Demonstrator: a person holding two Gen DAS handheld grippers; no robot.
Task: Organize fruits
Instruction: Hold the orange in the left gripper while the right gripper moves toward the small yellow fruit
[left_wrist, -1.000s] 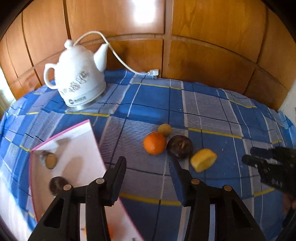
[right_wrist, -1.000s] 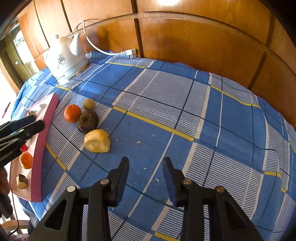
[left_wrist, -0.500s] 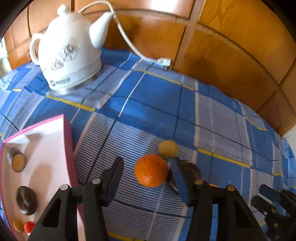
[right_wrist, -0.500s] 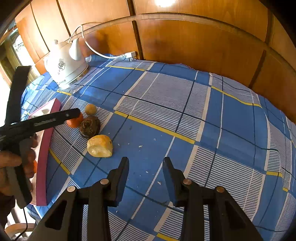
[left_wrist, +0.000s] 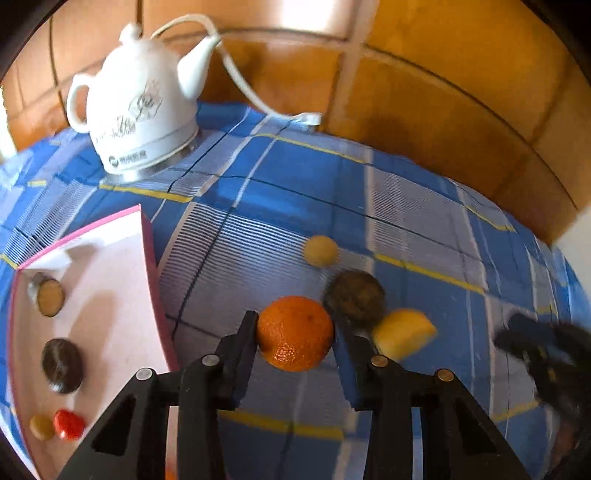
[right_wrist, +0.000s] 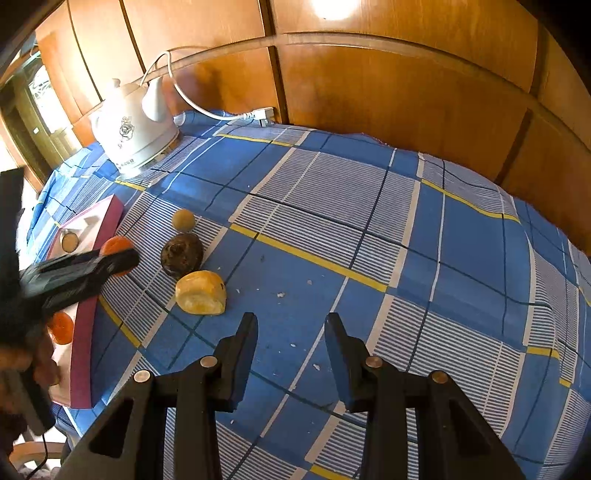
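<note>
An orange (left_wrist: 295, 332) sits on the blue checked cloth between the fingers of my left gripper (left_wrist: 295, 325), whose jaws are closing with both pads touching its sides. In the right wrist view the same gripper (right_wrist: 122, 262) covers most of the orange (right_wrist: 116, 243). Just behind it lie a dark brown fruit (left_wrist: 354, 299), a small yellow round fruit (left_wrist: 320, 251) and a yellow chunk (left_wrist: 402, 336). The pink-rimmed white tray (left_wrist: 110, 277) at the left holds several small fruits. My right gripper (right_wrist: 290, 325) hovers open over bare cloth, nothing between its fingers.
A white electric kettle (left_wrist: 136, 107) with its cord stands at the back left, close to the wooden wall panels (right_wrist: 369, 92). A hand (right_wrist: 40, 365) holds the left gripper over the tray's near end. Crumbs dot the cloth near the right gripper.
My left gripper has moved forward from above the tray and down to the orange, and its jaws have narrowed onto it. The right gripper has stayed where it was.
</note>
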